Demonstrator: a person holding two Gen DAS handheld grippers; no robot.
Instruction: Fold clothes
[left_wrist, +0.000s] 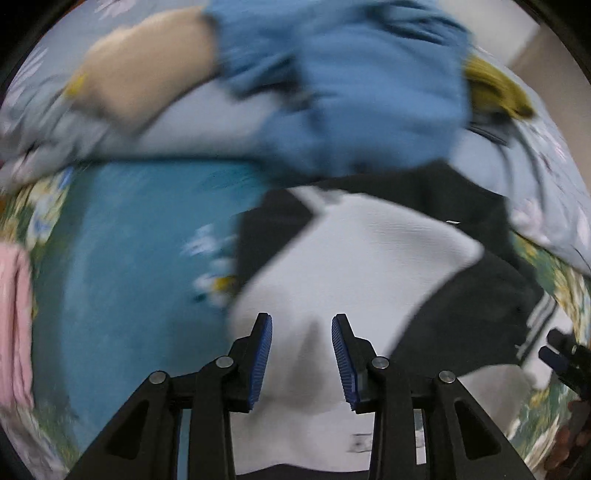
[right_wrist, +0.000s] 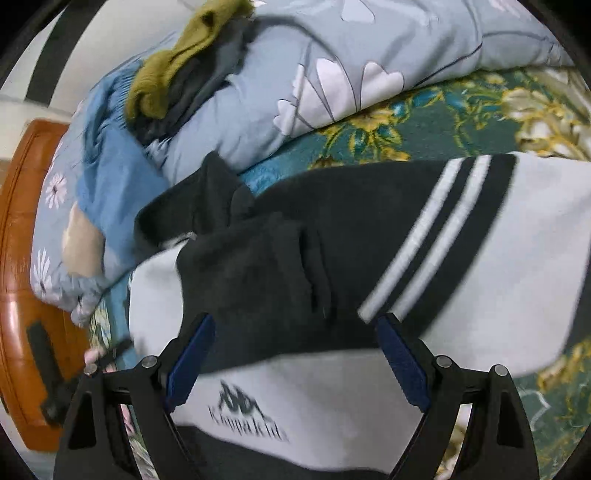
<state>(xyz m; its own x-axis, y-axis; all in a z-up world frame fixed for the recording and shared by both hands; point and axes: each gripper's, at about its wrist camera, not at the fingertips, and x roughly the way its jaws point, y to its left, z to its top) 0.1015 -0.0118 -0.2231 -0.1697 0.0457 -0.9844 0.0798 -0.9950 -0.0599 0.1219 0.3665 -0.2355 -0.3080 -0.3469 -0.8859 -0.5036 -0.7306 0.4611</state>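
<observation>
The left gripper (left_wrist: 302, 356) has its blue-padded fingers (left_wrist: 261, 356) parted by a moderate gap, with nothing pinched between them; a white panel of the sweatshirt (left_wrist: 354, 266) lies right under and ahead of that gap. The right gripper (right_wrist: 295, 363) stands with its fingers (right_wrist: 404, 363) spread wide, poised over the same garment and gripping nothing.

The sweatshirt (right_wrist: 280, 258) is a black-and-white piece, lying spread on the bed and partly doubled over itself. From the right wrist view, a black section runs across the middle, rumpled into soft folds, and ends in two white stripes (right_wrist: 428, 240) before the cloth turns white. Nearer the right gripper a white panel carries a dark printed logo (right_wrist: 245, 411) with lettering underneath, too smeared to read surely. From the left wrist view, a white flap sits angled over black fabric.

Beneath it is a teal bedspread (left_wrist: 140, 266) patterned with yellow and white flowers. Beyond the sweatshirt a pale blue quilt (right_wrist: 369, 62) with white petal shapes is heaped up, and on it lie a blue knit garment (left_wrist: 343, 81), an olive-green garment (right_wrist: 177, 66) over something dark grey, and a beige piece (left_wrist: 147, 62). A pink cloth (left_wrist: 14, 325) shows at the left edge. An orange-brown wooden bed frame (right_wrist: 22, 240) borders the mattress.
</observation>
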